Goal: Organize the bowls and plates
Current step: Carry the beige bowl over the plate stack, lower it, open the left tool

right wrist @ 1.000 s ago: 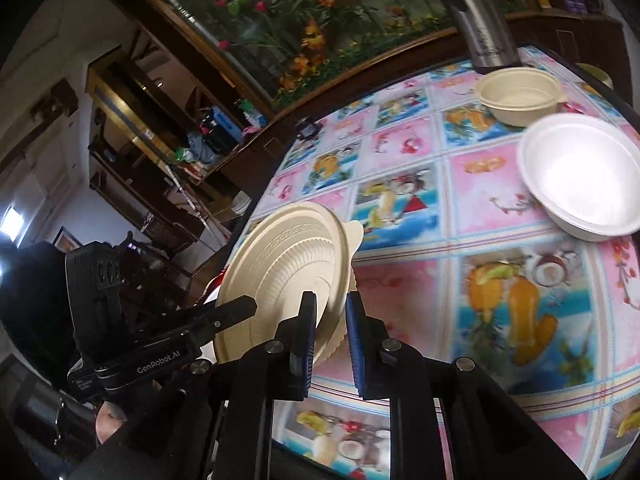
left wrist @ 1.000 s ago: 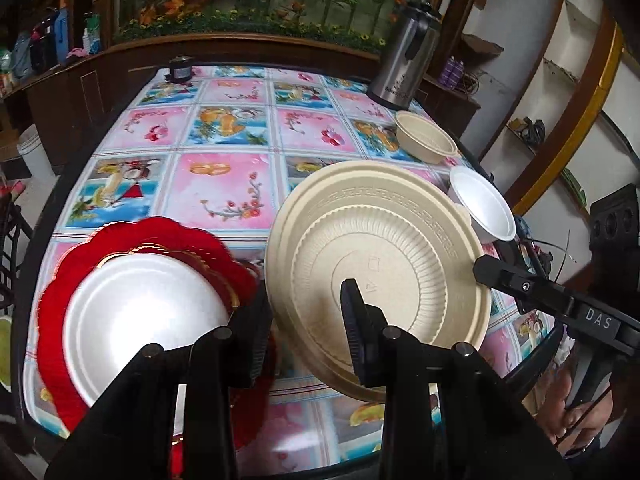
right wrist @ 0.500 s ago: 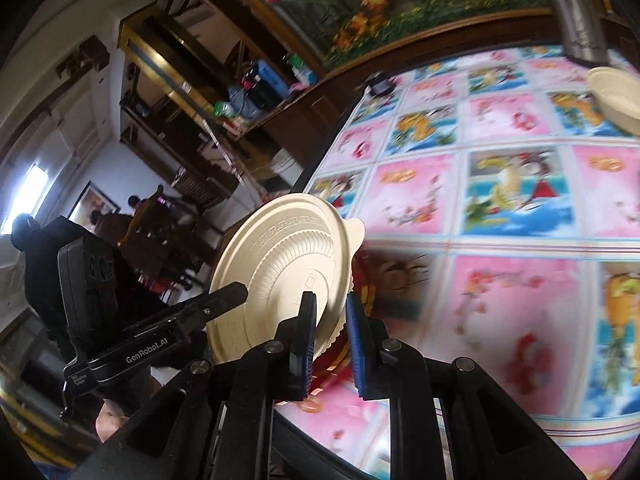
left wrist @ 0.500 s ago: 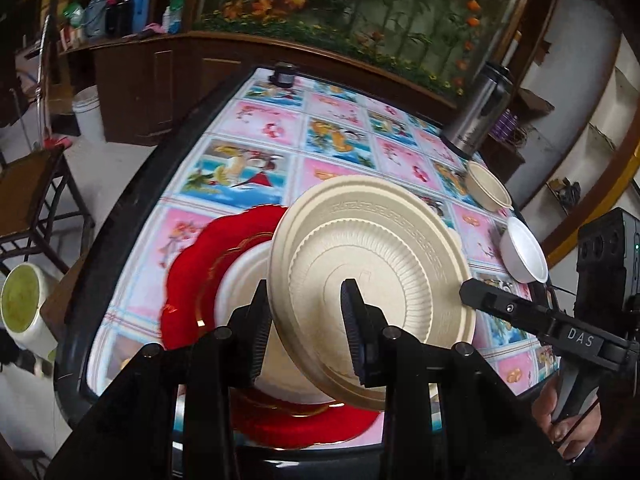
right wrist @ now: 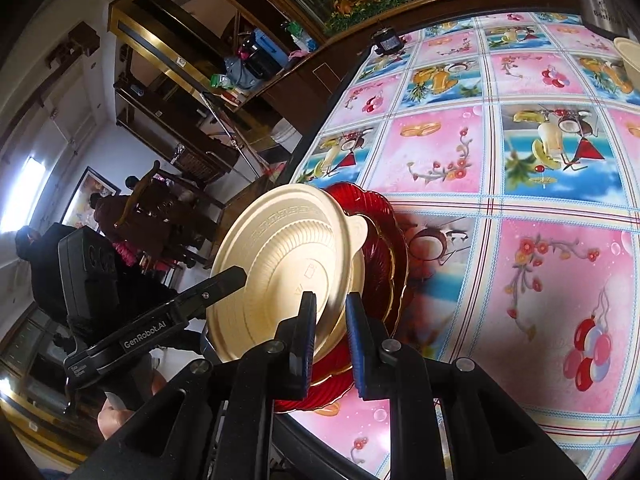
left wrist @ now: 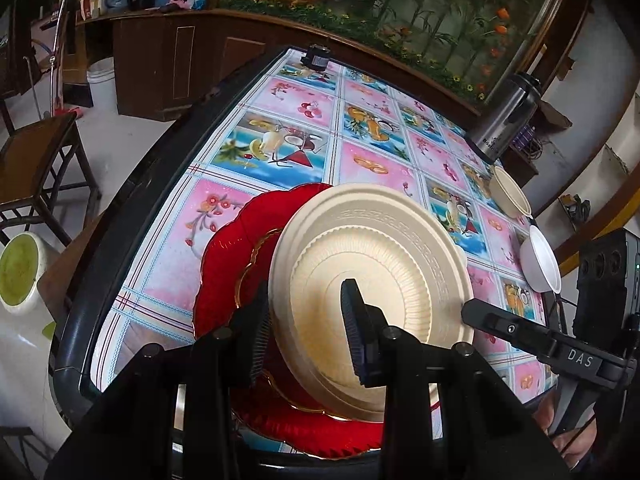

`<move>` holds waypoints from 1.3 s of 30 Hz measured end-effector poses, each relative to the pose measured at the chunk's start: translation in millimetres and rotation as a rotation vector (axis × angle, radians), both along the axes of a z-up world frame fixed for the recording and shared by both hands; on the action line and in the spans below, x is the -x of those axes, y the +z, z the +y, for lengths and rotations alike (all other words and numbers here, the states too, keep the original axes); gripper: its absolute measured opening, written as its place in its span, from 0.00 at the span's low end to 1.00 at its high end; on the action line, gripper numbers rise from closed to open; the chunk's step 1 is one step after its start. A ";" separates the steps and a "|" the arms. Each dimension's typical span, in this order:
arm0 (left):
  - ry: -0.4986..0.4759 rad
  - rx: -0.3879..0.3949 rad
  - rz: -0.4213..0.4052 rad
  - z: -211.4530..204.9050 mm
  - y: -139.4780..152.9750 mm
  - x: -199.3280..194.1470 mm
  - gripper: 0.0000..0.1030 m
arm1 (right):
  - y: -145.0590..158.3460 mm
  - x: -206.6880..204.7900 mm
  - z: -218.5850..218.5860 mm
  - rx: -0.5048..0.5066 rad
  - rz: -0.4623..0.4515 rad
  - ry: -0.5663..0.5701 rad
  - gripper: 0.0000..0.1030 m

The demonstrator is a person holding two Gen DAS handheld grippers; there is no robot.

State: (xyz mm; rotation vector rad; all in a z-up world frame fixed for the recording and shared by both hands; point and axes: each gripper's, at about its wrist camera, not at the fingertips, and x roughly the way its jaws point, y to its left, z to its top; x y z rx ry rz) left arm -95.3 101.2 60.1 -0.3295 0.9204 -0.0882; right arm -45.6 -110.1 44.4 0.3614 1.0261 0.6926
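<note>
Both grippers hold one large beige plate point(left wrist: 372, 280) by its rim, tilted, with its ribbed underside toward both cameras. My left gripper point(left wrist: 306, 316) is shut on its near left edge. My right gripper point(right wrist: 330, 308) is shut on the opposite edge of the beige plate point(right wrist: 280, 264). The plate hangs just over a scalloped red plate point(left wrist: 228, 264) that lies on the table near its front corner. The red plate point(right wrist: 384, 248) shows behind the beige one in the right wrist view. Whatever lies on the red plate is hidden.
A beige bowl point(left wrist: 510, 196) and a white bowl point(left wrist: 542, 260) sit by the table's point(left wrist: 280, 96) right edge, below a steel thermos point(left wrist: 508, 120). A small black object point(left wrist: 318, 58) stands at the far edge. A wooden chair point(left wrist: 36, 160) and a green-filled white basin point(left wrist: 18, 272) are left of the table.
Both grippers have carried the beige plate left across the table and slightly down, over the red plate. The white plate on the red one is now covered.
</note>
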 end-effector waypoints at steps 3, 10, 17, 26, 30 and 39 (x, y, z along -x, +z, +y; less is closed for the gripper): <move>0.003 -0.001 0.000 0.8 -0.3 -1.1 0.30 | 0.4 -1.4 1.4 0.004 -0.003 0.001 0.17; 0.000 0.004 0.008 1.0 -1.4 -2.5 0.30 | 1.0 -1.9 3.8 0.003 0.005 -0.001 0.17; 0.007 0.015 0.004 2.5 1.6 -1.5 0.30 | 0.5 -1.6 1.4 -0.008 0.004 0.004 0.17; 0.010 0.013 0.009 3.6 1.1 -1.2 0.30 | 0.0 0.7 1.2 -0.021 0.016 0.014 0.19; 0.029 0.015 0.015 7.2 -0.2 -1.7 0.33 | 1.0 2.7 -0.1 -0.023 0.009 0.015 0.23; 0.076 0.000 -0.014 17.7 11.2 5.5 0.48 | 9.3 9.7 -18.9 -0.043 -0.020 -0.020 0.32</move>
